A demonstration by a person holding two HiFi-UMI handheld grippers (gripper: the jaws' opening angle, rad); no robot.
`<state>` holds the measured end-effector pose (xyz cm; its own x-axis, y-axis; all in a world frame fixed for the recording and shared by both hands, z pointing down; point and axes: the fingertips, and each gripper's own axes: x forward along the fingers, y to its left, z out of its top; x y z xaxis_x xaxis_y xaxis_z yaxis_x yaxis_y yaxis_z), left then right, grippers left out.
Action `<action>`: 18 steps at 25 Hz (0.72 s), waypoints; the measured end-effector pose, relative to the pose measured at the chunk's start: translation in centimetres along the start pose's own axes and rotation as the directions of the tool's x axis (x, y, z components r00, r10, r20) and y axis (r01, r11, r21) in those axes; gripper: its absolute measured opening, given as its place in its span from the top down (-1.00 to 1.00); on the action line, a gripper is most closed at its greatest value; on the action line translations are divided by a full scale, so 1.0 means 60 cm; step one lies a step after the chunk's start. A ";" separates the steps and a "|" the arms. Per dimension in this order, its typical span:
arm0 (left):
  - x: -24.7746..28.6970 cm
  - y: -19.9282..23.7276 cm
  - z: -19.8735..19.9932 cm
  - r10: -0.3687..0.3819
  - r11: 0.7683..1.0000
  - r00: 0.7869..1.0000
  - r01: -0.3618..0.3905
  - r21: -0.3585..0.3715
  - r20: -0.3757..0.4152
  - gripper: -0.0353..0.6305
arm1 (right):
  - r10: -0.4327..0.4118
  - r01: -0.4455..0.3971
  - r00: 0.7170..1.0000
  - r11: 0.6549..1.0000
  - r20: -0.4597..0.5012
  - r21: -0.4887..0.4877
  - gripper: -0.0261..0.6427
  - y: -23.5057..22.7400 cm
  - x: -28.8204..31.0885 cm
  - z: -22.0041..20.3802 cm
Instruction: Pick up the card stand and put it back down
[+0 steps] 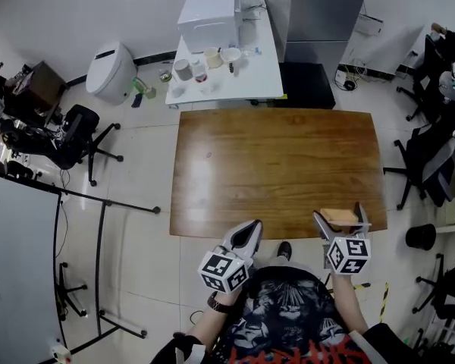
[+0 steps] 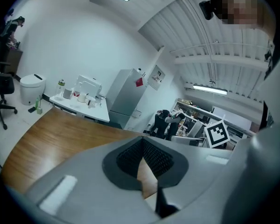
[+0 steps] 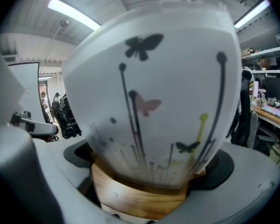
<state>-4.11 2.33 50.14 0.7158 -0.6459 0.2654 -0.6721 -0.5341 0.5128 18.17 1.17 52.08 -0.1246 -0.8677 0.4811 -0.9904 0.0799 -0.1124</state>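
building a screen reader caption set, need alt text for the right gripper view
The right gripper is shut on the wooden base of a card stand, whose white card, printed with butterflies and stems, fills most of the view. A ceiling light strip shows behind it.

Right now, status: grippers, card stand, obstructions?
Left gripper shut, empty. Right gripper shut on card stand, at near edge of table. Nothing in the way.

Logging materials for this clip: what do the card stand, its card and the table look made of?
Base of the card stand: pale wood by the look, smooth, soft sheen.
The card: matte white with printed butterflies and stems; paper or thin plastic, unclear.
The table: brown wood grain under glossy glare; solid or veneer unclear.
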 end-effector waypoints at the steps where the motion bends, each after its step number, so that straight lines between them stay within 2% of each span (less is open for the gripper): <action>1: -0.008 0.005 0.000 -0.001 1.000 1.000 0.001 -0.002 0.002 0.90 | 0.006 -0.006 1.000 1.000 -0.003 -0.003 -0.81 0.013 0.003 -0.001; 6: -0.017 0.015 -0.005 -0.014 0.999 1.000 0.014 -0.031 0.007 0.90 | 0.038 -0.038 0.999 0.999 -0.025 -0.021 -0.81 0.051 0.020 -0.001; 9: -0.013 0.015 -0.001 -0.021 0.999 1.000 0.022 -0.025 0.008 0.90 | 0.050 -0.051 0.998 0.998 -0.036 -0.039 -0.81 0.064 0.031 0.002; 14: 0.008 0.016 0.015 -0.023 0.999 0.999 0.024 -0.039 0.024 0.90 | 0.084 -0.085 0.996 0.995 -0.022 -0.047 -0.81 0.075 0.046 0.008; 18: 0.012 0.007 0.015 0.024 0.998 0.998 -0.021 -0.052 0.059 0.90 | 0.086 -0.087 0.996 0.996 -0.024 -0.025 -0.81 0.068 0.047 0.003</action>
<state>-4.05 1.13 49.81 0.6871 -0.6894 0.2292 -0.6761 -0.4913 0.5491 13.82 -1.02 52.83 -0.2110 -0.8458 0.4900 -0.9770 0.1672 -0.1321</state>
